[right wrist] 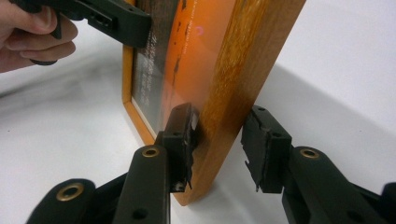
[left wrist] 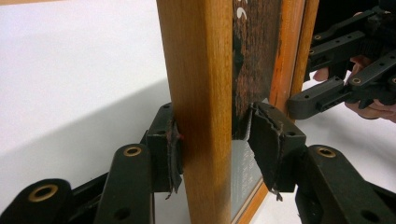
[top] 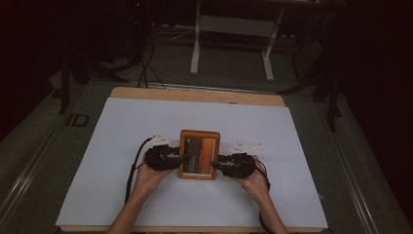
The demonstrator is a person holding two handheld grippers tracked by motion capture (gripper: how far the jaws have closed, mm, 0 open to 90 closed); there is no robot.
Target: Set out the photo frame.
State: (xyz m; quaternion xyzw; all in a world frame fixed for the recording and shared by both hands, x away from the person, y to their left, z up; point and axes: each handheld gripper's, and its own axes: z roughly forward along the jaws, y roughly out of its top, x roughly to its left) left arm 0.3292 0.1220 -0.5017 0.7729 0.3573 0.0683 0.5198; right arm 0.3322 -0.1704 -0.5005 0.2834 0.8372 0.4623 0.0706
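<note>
1. Near the middle of the white-covered table point(top: 122, 195), toward the person's side, stands a wooden picture frame point(top: 199, 154) holding an orange and dark print.
2. From the high view, the left tongs point(top: 179, 159) reach the frame's left edge and the right tongs point(top: 216, 164) reach its right edge, so the frame sits between the two.
3. Each tool is held in a hand: the left hand point(top: 148, 176) and the right hand point(top: 253, 179) come in from the bottom, forearms angled inward.
4. A black cable point(top: 132, 170) trails from the left tool down along the left forearm.
5. Along the left gripper view, the left tongs point(left wrist: 212, 140) straddle the frame's wooden side rail point(left wrist: 198, 93). One pad point(left wrist: 170, 149) presses against the rail's outer face; the other pad point(left wrist: 268, 140) sits on the glass side, apart from the wood, and I cannot tell whether it touches the glass. The grip is not clearly closed.
6. Along the right gripper view, the right tongs point(right wrist: 219, 140) straddle the opposite rail point(right wrist: 238, 93). The picture-side pad point(right wrist: 180, 140) touches the frame's front, while the other pad point(right wrist: 261, 144) stands clear of the wood with a visible gap, so these jaws are spread.
7. That view shows the frame tilted, with its lower corner resting on the white surface.
8. Beyond the table, a white stand point(top: 234, 34) rests on the dim floor.
</note>
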